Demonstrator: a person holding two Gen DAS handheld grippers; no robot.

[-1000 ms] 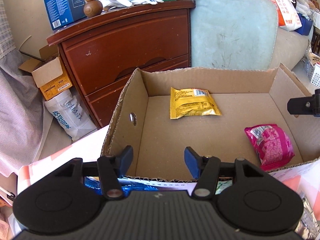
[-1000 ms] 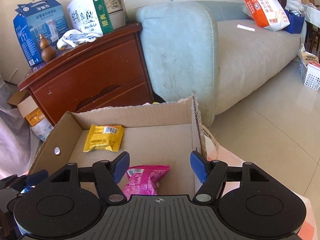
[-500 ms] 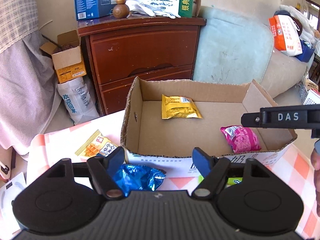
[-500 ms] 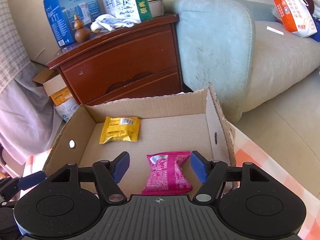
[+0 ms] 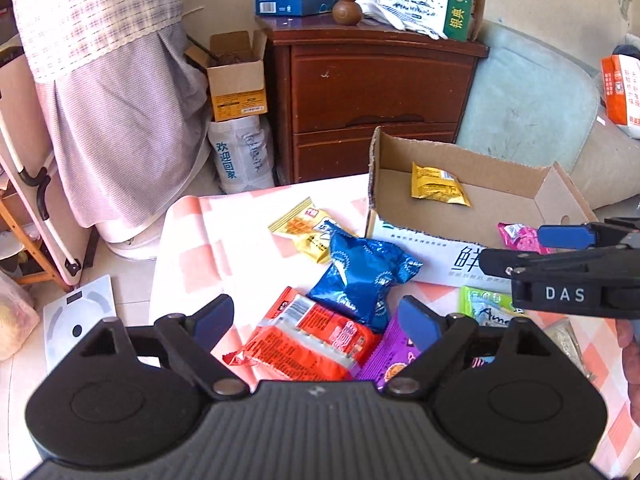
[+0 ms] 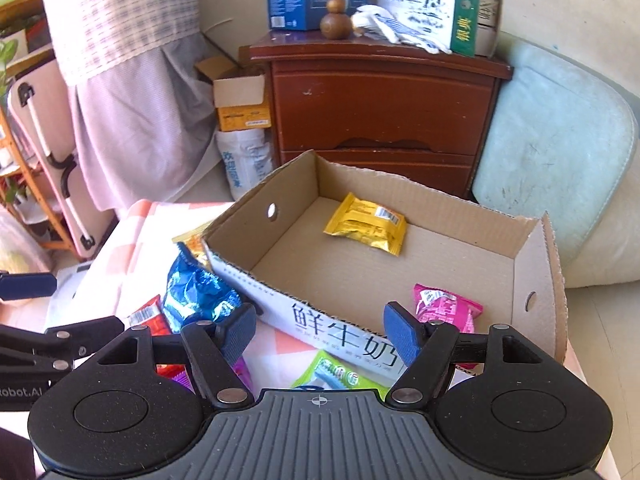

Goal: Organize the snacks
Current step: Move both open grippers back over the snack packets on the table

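- Pulling back from the cardboard box [image 5: 460, 216], the left tongs [image 5: 318, 318] now hang over the heap of snacks on the bench [image 5: 192, 248]. A second ago they looked straight into the box.
- The right tongs [image 6: 320, 330] have backed off too. They were over the pink pack [image 6: 446, 310] and now sit at the near wall of the box.
- Both tongs are spread wide and hold nothing.
- I think this means one drop is done and the next snack gets picked now.
- Two snacks lie inside the box: the yellow pack [image 6: 366, 226] near the far wall and the pink pack near the front right corner. They are well apart.
- Many snacks wait outside the box. The blue pack [image 5: 362, 274] leans on the red pack [image 5: 316, 338]. A purple pack [image 5: 394, 354] peeks out beside the red one.
- A waffle pack [image 5: 302, 232] lies behind the blue one, partly under it.
- A green pack [image 6: 336, 374] lies just in front of the box, close to the right tongs.
- The red pack sits right between the left tongs, so it looks like the easy one to take.
- The packs overlap, so a grab could drag a neighbor along.
- The box wall stands between the heap and the inside, so a pack must go up and over it.
- Behind the bench are a brown dresser [image 5: 380, 92] and a pale sofa [image 6: 560, 152]. They are not in the way.
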